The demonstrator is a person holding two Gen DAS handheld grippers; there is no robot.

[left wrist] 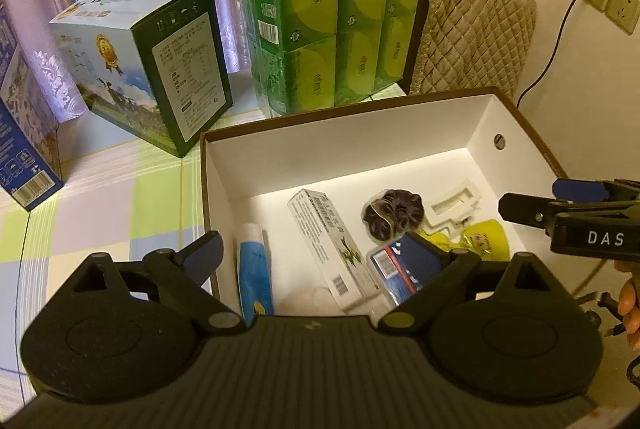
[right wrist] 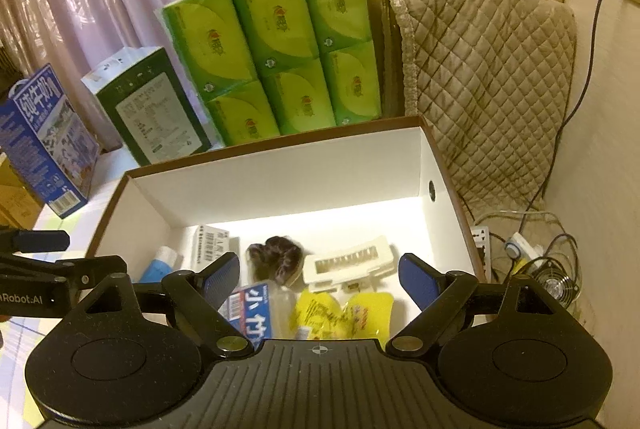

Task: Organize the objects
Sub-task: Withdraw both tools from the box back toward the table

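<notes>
While both grippers hang over box (left wrist: 500, 117), left gripper (left wrist: 316, 253) wide apart, right gripper (right wrist: 320, 279) wide apart, both empty. Box holds long carton (left wrist: 328, 241) pointing to far wall, blue tube (left wrist: 254, 277) near left wall, dark scrunchie (right wrist: 276, 259), yellow packets (right wrist: 344, 315).

The left hand-held gripper (left wrist: 316, 253) hangs with jaws wide apart, holding nothing, over an open white-lined box (left wrist: 360, 141) on the checked tabletop (left wrist: 112, 205). Inside lie a blue tube (left wrist: 253, 269), a long white carton (left wrist: 328, 241), a dark scrunchie (left wrist: 394, 213) and yellow packets (left wrist: 480, 241). The right hand-held gripper (left wrist: 532, 201) enters at the right edge, over the box's right rim.
</notes>
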